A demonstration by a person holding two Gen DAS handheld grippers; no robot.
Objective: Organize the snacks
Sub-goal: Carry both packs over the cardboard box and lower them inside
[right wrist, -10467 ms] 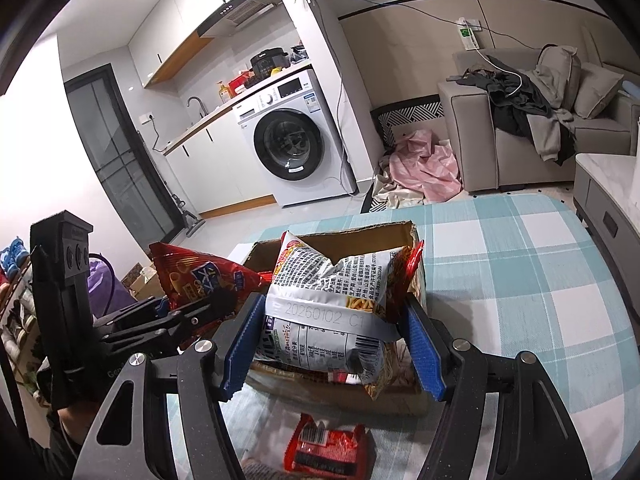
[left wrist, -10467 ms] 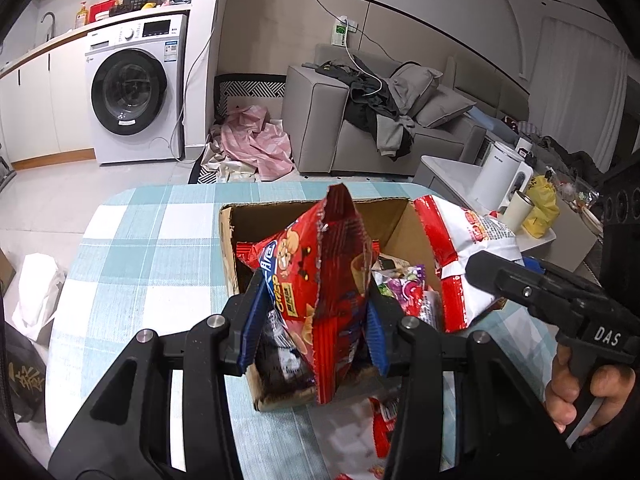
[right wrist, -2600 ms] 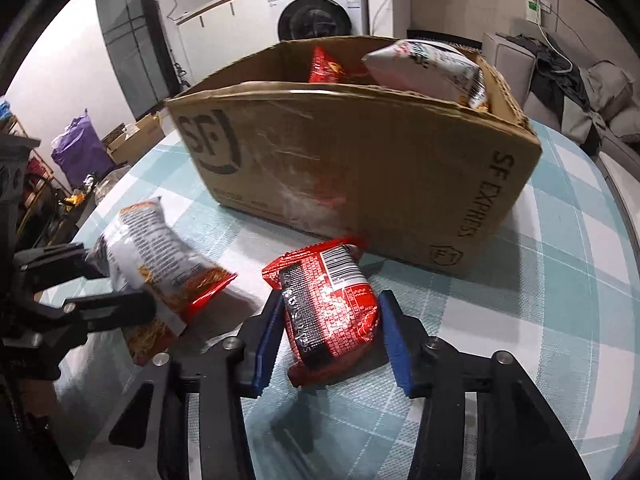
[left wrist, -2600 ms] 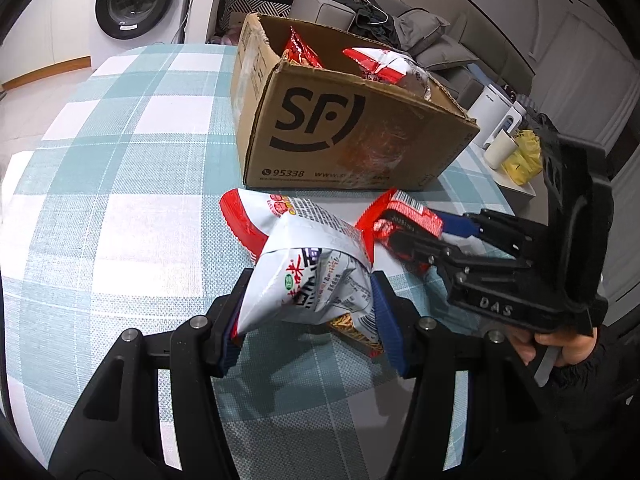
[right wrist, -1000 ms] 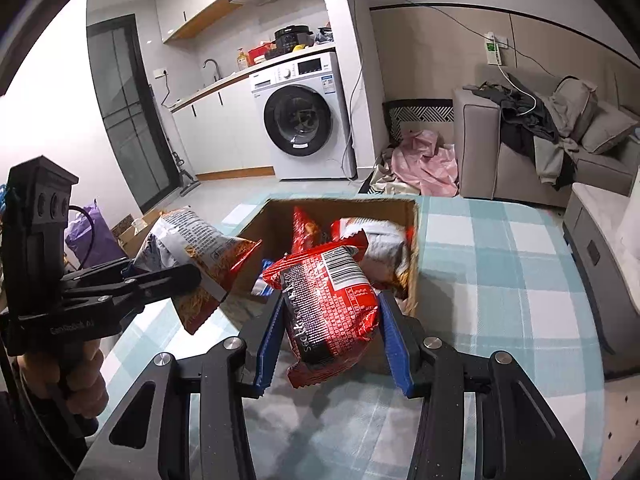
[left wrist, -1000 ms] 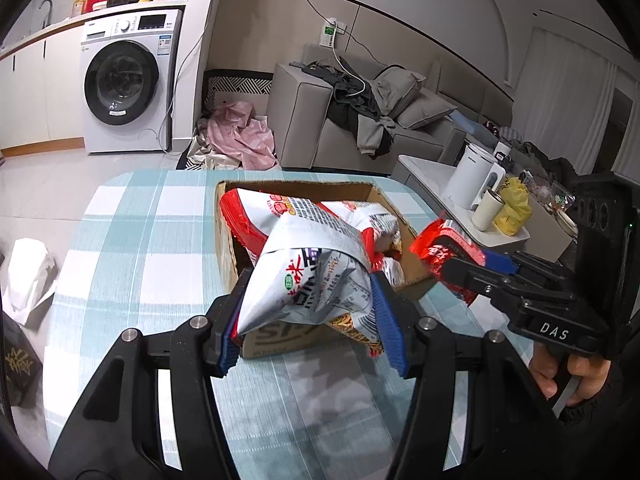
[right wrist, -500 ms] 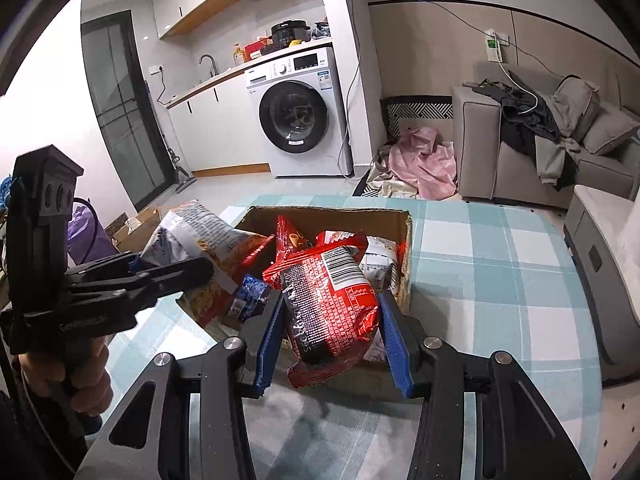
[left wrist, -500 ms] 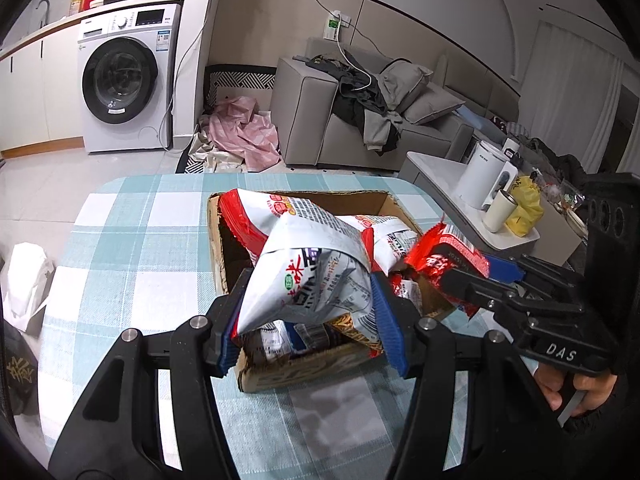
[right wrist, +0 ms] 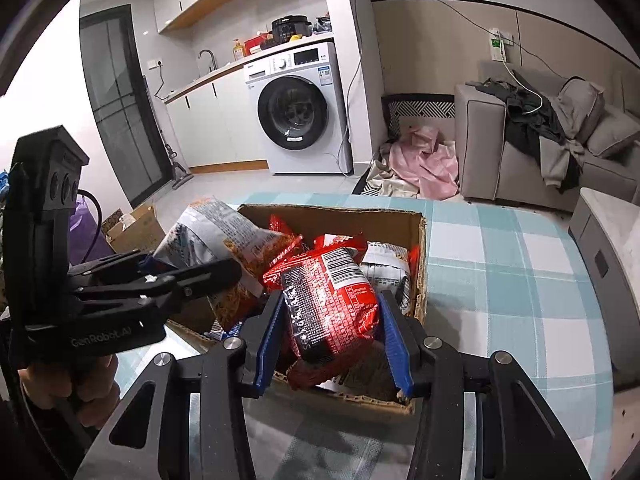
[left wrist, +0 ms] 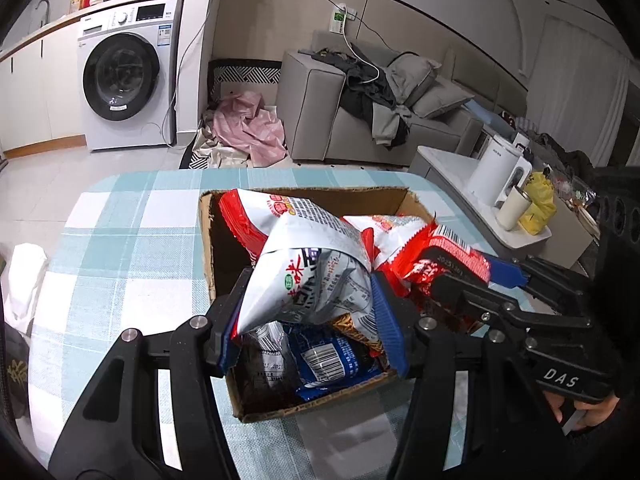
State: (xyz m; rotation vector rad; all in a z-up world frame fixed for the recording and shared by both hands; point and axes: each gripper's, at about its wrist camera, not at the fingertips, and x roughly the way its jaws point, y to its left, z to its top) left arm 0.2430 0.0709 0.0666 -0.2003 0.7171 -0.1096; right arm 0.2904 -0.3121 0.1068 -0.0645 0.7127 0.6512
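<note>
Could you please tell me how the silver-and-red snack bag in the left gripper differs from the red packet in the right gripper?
The silver-and-red snack bag is mostly silvery white with a red end; the red packet is glossy red with a black printed panel. The silver bag looks larger and puffier, bulging above the left gripper, while the red packet sits compact within the right gripper. Both are clamped between blue pads and held over the open cardboard box.

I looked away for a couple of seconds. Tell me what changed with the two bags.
Both bags were lifted off the table and carried over the box. The left hand-held gripper holds the silver bag, the right hand-held gripper the red bag, both low over the opening. Grips unchanged; box and its snacks stayed put.
</note>
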